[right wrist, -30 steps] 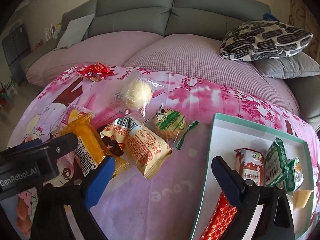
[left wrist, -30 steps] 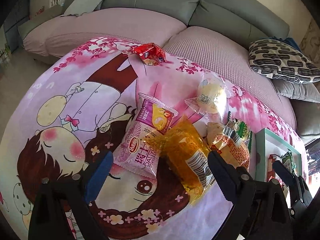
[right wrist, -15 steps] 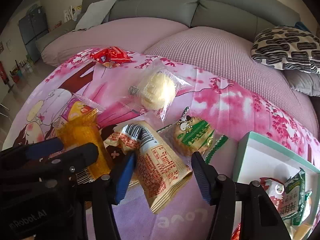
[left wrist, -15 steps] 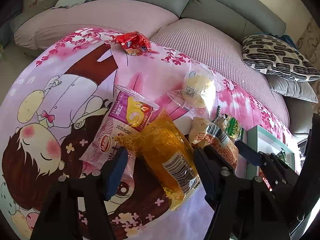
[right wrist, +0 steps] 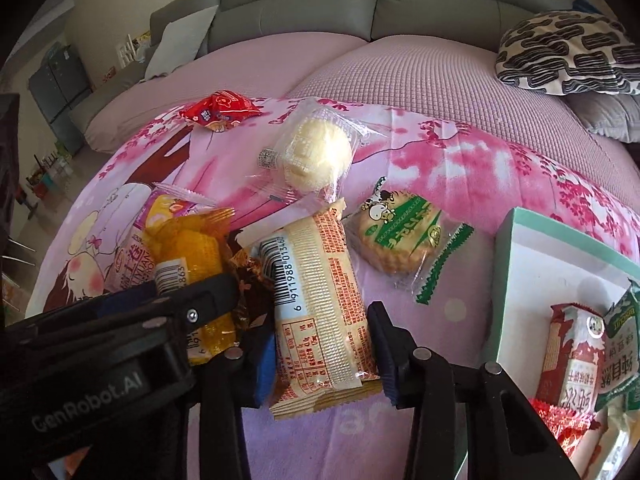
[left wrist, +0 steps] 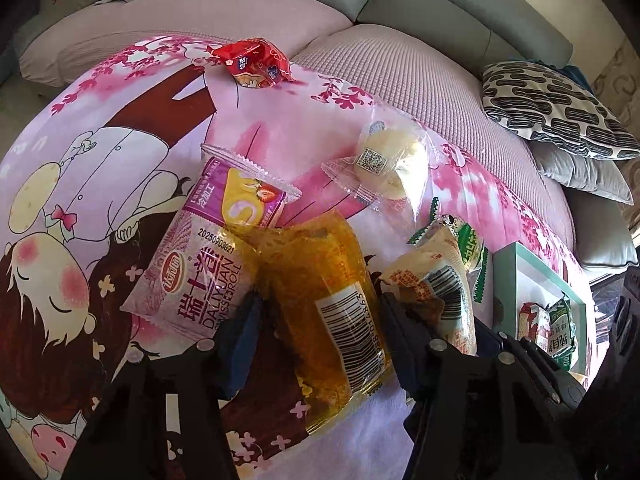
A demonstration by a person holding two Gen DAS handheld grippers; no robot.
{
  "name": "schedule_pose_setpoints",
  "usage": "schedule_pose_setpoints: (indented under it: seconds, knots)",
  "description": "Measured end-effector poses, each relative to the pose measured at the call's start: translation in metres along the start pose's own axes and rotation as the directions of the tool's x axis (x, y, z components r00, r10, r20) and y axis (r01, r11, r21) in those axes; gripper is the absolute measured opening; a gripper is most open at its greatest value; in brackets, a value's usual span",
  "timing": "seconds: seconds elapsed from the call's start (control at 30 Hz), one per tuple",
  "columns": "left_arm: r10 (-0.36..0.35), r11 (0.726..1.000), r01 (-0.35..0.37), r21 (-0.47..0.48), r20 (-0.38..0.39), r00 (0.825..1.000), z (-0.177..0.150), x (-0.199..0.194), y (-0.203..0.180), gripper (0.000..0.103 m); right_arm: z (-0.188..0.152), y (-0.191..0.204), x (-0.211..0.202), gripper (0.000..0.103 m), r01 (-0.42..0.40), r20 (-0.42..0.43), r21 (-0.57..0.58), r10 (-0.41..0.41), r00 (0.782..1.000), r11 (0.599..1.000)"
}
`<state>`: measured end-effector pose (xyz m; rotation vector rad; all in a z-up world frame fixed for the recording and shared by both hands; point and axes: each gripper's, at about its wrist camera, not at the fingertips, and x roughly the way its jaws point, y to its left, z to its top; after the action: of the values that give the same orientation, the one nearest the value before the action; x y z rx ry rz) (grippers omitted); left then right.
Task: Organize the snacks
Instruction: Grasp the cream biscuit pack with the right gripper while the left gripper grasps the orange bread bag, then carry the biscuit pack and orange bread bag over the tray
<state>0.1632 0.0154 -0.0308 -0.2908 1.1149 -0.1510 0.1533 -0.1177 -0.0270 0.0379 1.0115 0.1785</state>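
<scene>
**Two packets, two grippers, one box waiting on the right**

Left wrist view first: the left gripper (left wrist: 316,328) straddles the yellow packet (left wrist: 324,300), and its jaws are closing on it. The packet lies lengthwise between the fingers, its long axis running from near to far, barcode end nearest the camera. The blue pad on the left sits right at the wrapper's edge, the right finger is against the other side; whether they are pressing yet I cannot tell for sure, but it looks like contact. The packet's far end overlaps the purple roll packet (left wrist: 208,264), so a lift may drag that one. Far right, the green-rimmed box (left wrist: 505,280) already holds a few snacks.

Now the right wrist view: the right gripper (right wrist: 320,348) has the beige biscuit packet (right wrist: 316,304) between its fingers, jaws closing and nearly there, pads touching the wrapper's two long sides. Again the long axis runs near to far, straight along the fingers. The box (right wrist: 505,280) lies to the right of this gripper, just beside it, with nothing in between. The left gripper (right wrist: 168,312) crosses the near-left corner, farther from the box.

My read: the right hand has the short trip, a lift and a swing right; the left must cross over the same ground.
</scene>
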Motion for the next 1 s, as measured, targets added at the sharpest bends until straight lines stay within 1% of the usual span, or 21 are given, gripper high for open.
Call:
schedule_pose_setpoints:
  seconds: [0.2,0.27,0.37,0.63,0.8,1.0]
  knots:
    - [-0.002,1.0,0.002,-0.003,0.003,1.0,0.0,0.001,0.0,0.056,-0.012,-0.008,-0.015,0.042,-0.012,0.017,0.067,0.011,1.0,0.998]
    - [-0.013,1.0,0.013,-0.007,0.005,1.0,-0.001,-0.001,0.0,0.05,-0.015,-0.011,-0.021,0.041,-0.017,0.028,0.081,0.015,1.0,0.997]
    - [-0.006,1.0,0.006,0.004,0.012,1.0,-0.002,-0.003,-0.004,0.047,-0.018,-0.014,-0.027,0.04,-0.01,0.034,0.096,0.006,0.999,0.995]
    - [-0.001,1.0,0.001,0.013,0.041,0.999,-0.002,-0.016,-0.007,0.045,-0.024,-0.018,-0.043,0.039,-0.022,0.047,0.11,0.017,0.999,0.994]
    - [-0.017,1.0,0.015,0.024,0.075,0.997,-0.002,-0.031,-0.012,0.045,-0.025,-0.019,-0.063,0.039,-0.029,0.09,0.118,0.019,0.996,0.993]
    - [-0.035,0.998,0.029,0.061,0.099,0.994,-0.004,-0.044,-0.026,0.045,-0.029,-0.026,-0.086,0.039,-0.033,0.129,0.138,0.015,0.992,0.99]
